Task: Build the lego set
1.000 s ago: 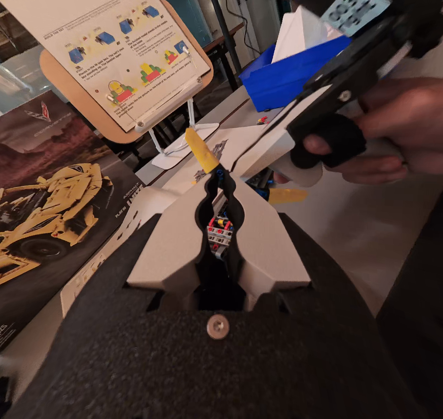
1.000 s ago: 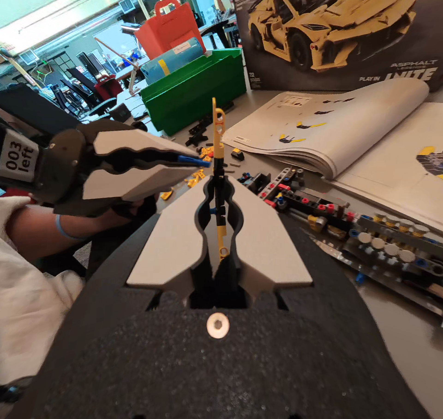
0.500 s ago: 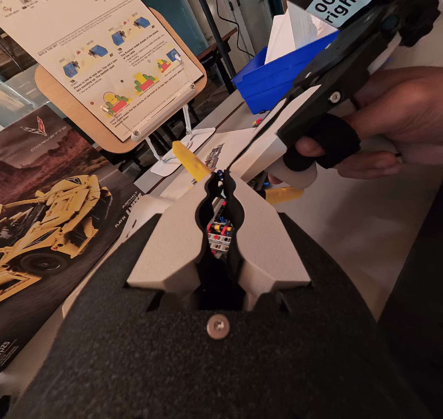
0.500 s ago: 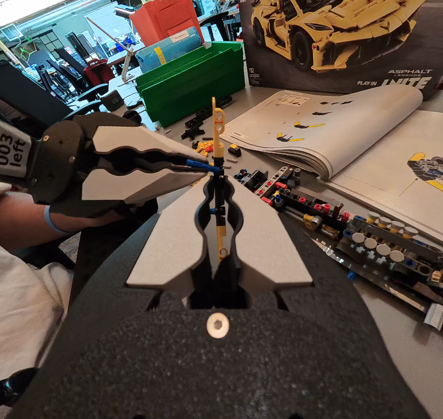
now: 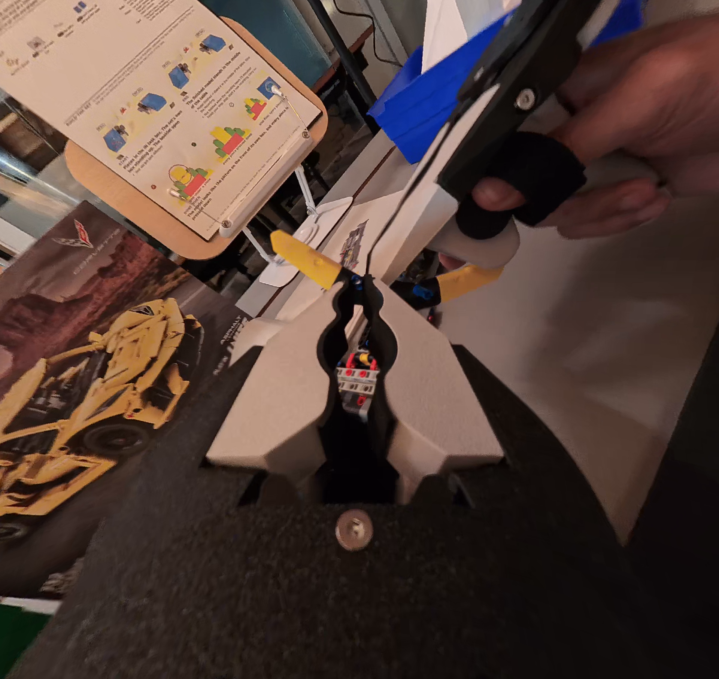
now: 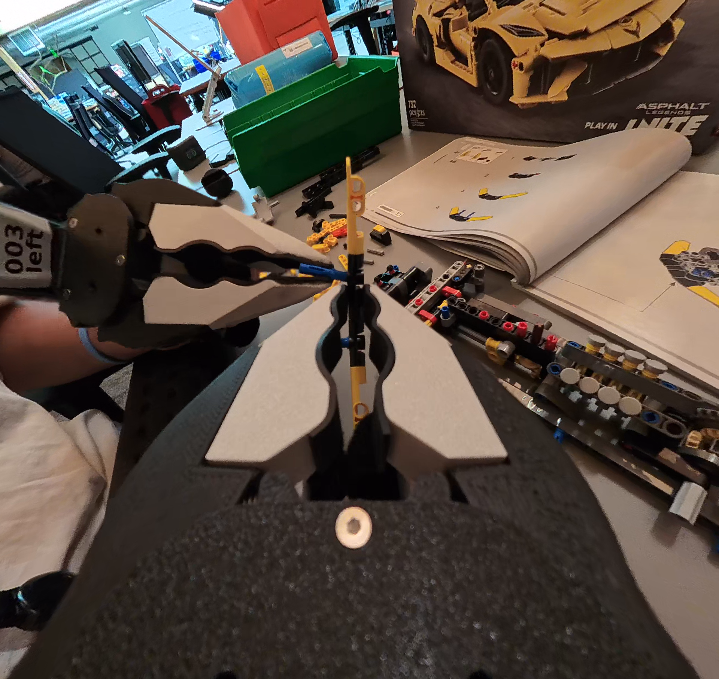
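Right gripper (image 6: pixel 352 291) clenched on a thin yellow-and-black lego strip (image 6: pixel 355 228), held upright above the middle of the grey table (image 6: pixel 642 536); left gripper (image 6: pixel 330 271) clamped on a small blue plastic pin (image 6: pixel 319 270), tip touching the strip's black midsection just above the right fingers. Best done by keeping the pin square to the hole, pushing straight in while bracing the strip against twist, and easing off only once seated. Half-built dark lego chassis (image 6: pixel 525 353) lying beside the open instruction booklet (image 6: pixel 525 209) toward the table's right side.
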Motion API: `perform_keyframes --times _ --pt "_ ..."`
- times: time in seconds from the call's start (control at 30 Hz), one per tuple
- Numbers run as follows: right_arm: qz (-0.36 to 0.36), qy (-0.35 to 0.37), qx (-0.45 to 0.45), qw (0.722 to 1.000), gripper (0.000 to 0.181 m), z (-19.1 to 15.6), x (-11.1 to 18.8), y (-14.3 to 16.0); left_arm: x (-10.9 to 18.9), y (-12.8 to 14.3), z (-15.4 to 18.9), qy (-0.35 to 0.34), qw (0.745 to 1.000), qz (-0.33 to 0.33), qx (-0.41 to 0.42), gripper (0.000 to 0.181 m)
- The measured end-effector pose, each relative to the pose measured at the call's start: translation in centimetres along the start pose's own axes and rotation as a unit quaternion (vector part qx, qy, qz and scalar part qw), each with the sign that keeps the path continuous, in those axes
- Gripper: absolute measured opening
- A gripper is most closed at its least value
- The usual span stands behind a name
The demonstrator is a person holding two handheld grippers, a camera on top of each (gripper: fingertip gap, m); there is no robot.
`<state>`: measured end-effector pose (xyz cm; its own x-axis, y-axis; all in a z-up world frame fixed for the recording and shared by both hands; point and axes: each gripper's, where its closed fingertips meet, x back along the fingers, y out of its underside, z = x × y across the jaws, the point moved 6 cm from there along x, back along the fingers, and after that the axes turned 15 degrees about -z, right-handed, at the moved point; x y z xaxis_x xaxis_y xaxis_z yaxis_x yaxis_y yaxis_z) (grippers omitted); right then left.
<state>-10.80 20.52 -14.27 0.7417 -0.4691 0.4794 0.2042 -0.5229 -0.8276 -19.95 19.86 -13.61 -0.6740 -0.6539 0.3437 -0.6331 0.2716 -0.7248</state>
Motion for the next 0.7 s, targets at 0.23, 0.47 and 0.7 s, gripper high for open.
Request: perform_keyframes --times 0.23,0.47,0.7 --pt "-0.046 0.033 0.061 0.997 0.006 -0.2 -0.4 0.8 0.0 1.0 1.1 -0.037 0.991 -0.011 -0.127 0.002" --pt "-0.104 -0.016 0.117 0.988 0.006 -0.9 -0.7 2.1 1.0 2.2 2.7 -0.043 0.965 0.014 -0.258 0.002" --pt "-0.16 -0.092 0.105 0.977 0.006 -1.0 -1.0 3.5 1.6 3.3 4.2 -0.051 0.92 0.05 -0.384 0.001"
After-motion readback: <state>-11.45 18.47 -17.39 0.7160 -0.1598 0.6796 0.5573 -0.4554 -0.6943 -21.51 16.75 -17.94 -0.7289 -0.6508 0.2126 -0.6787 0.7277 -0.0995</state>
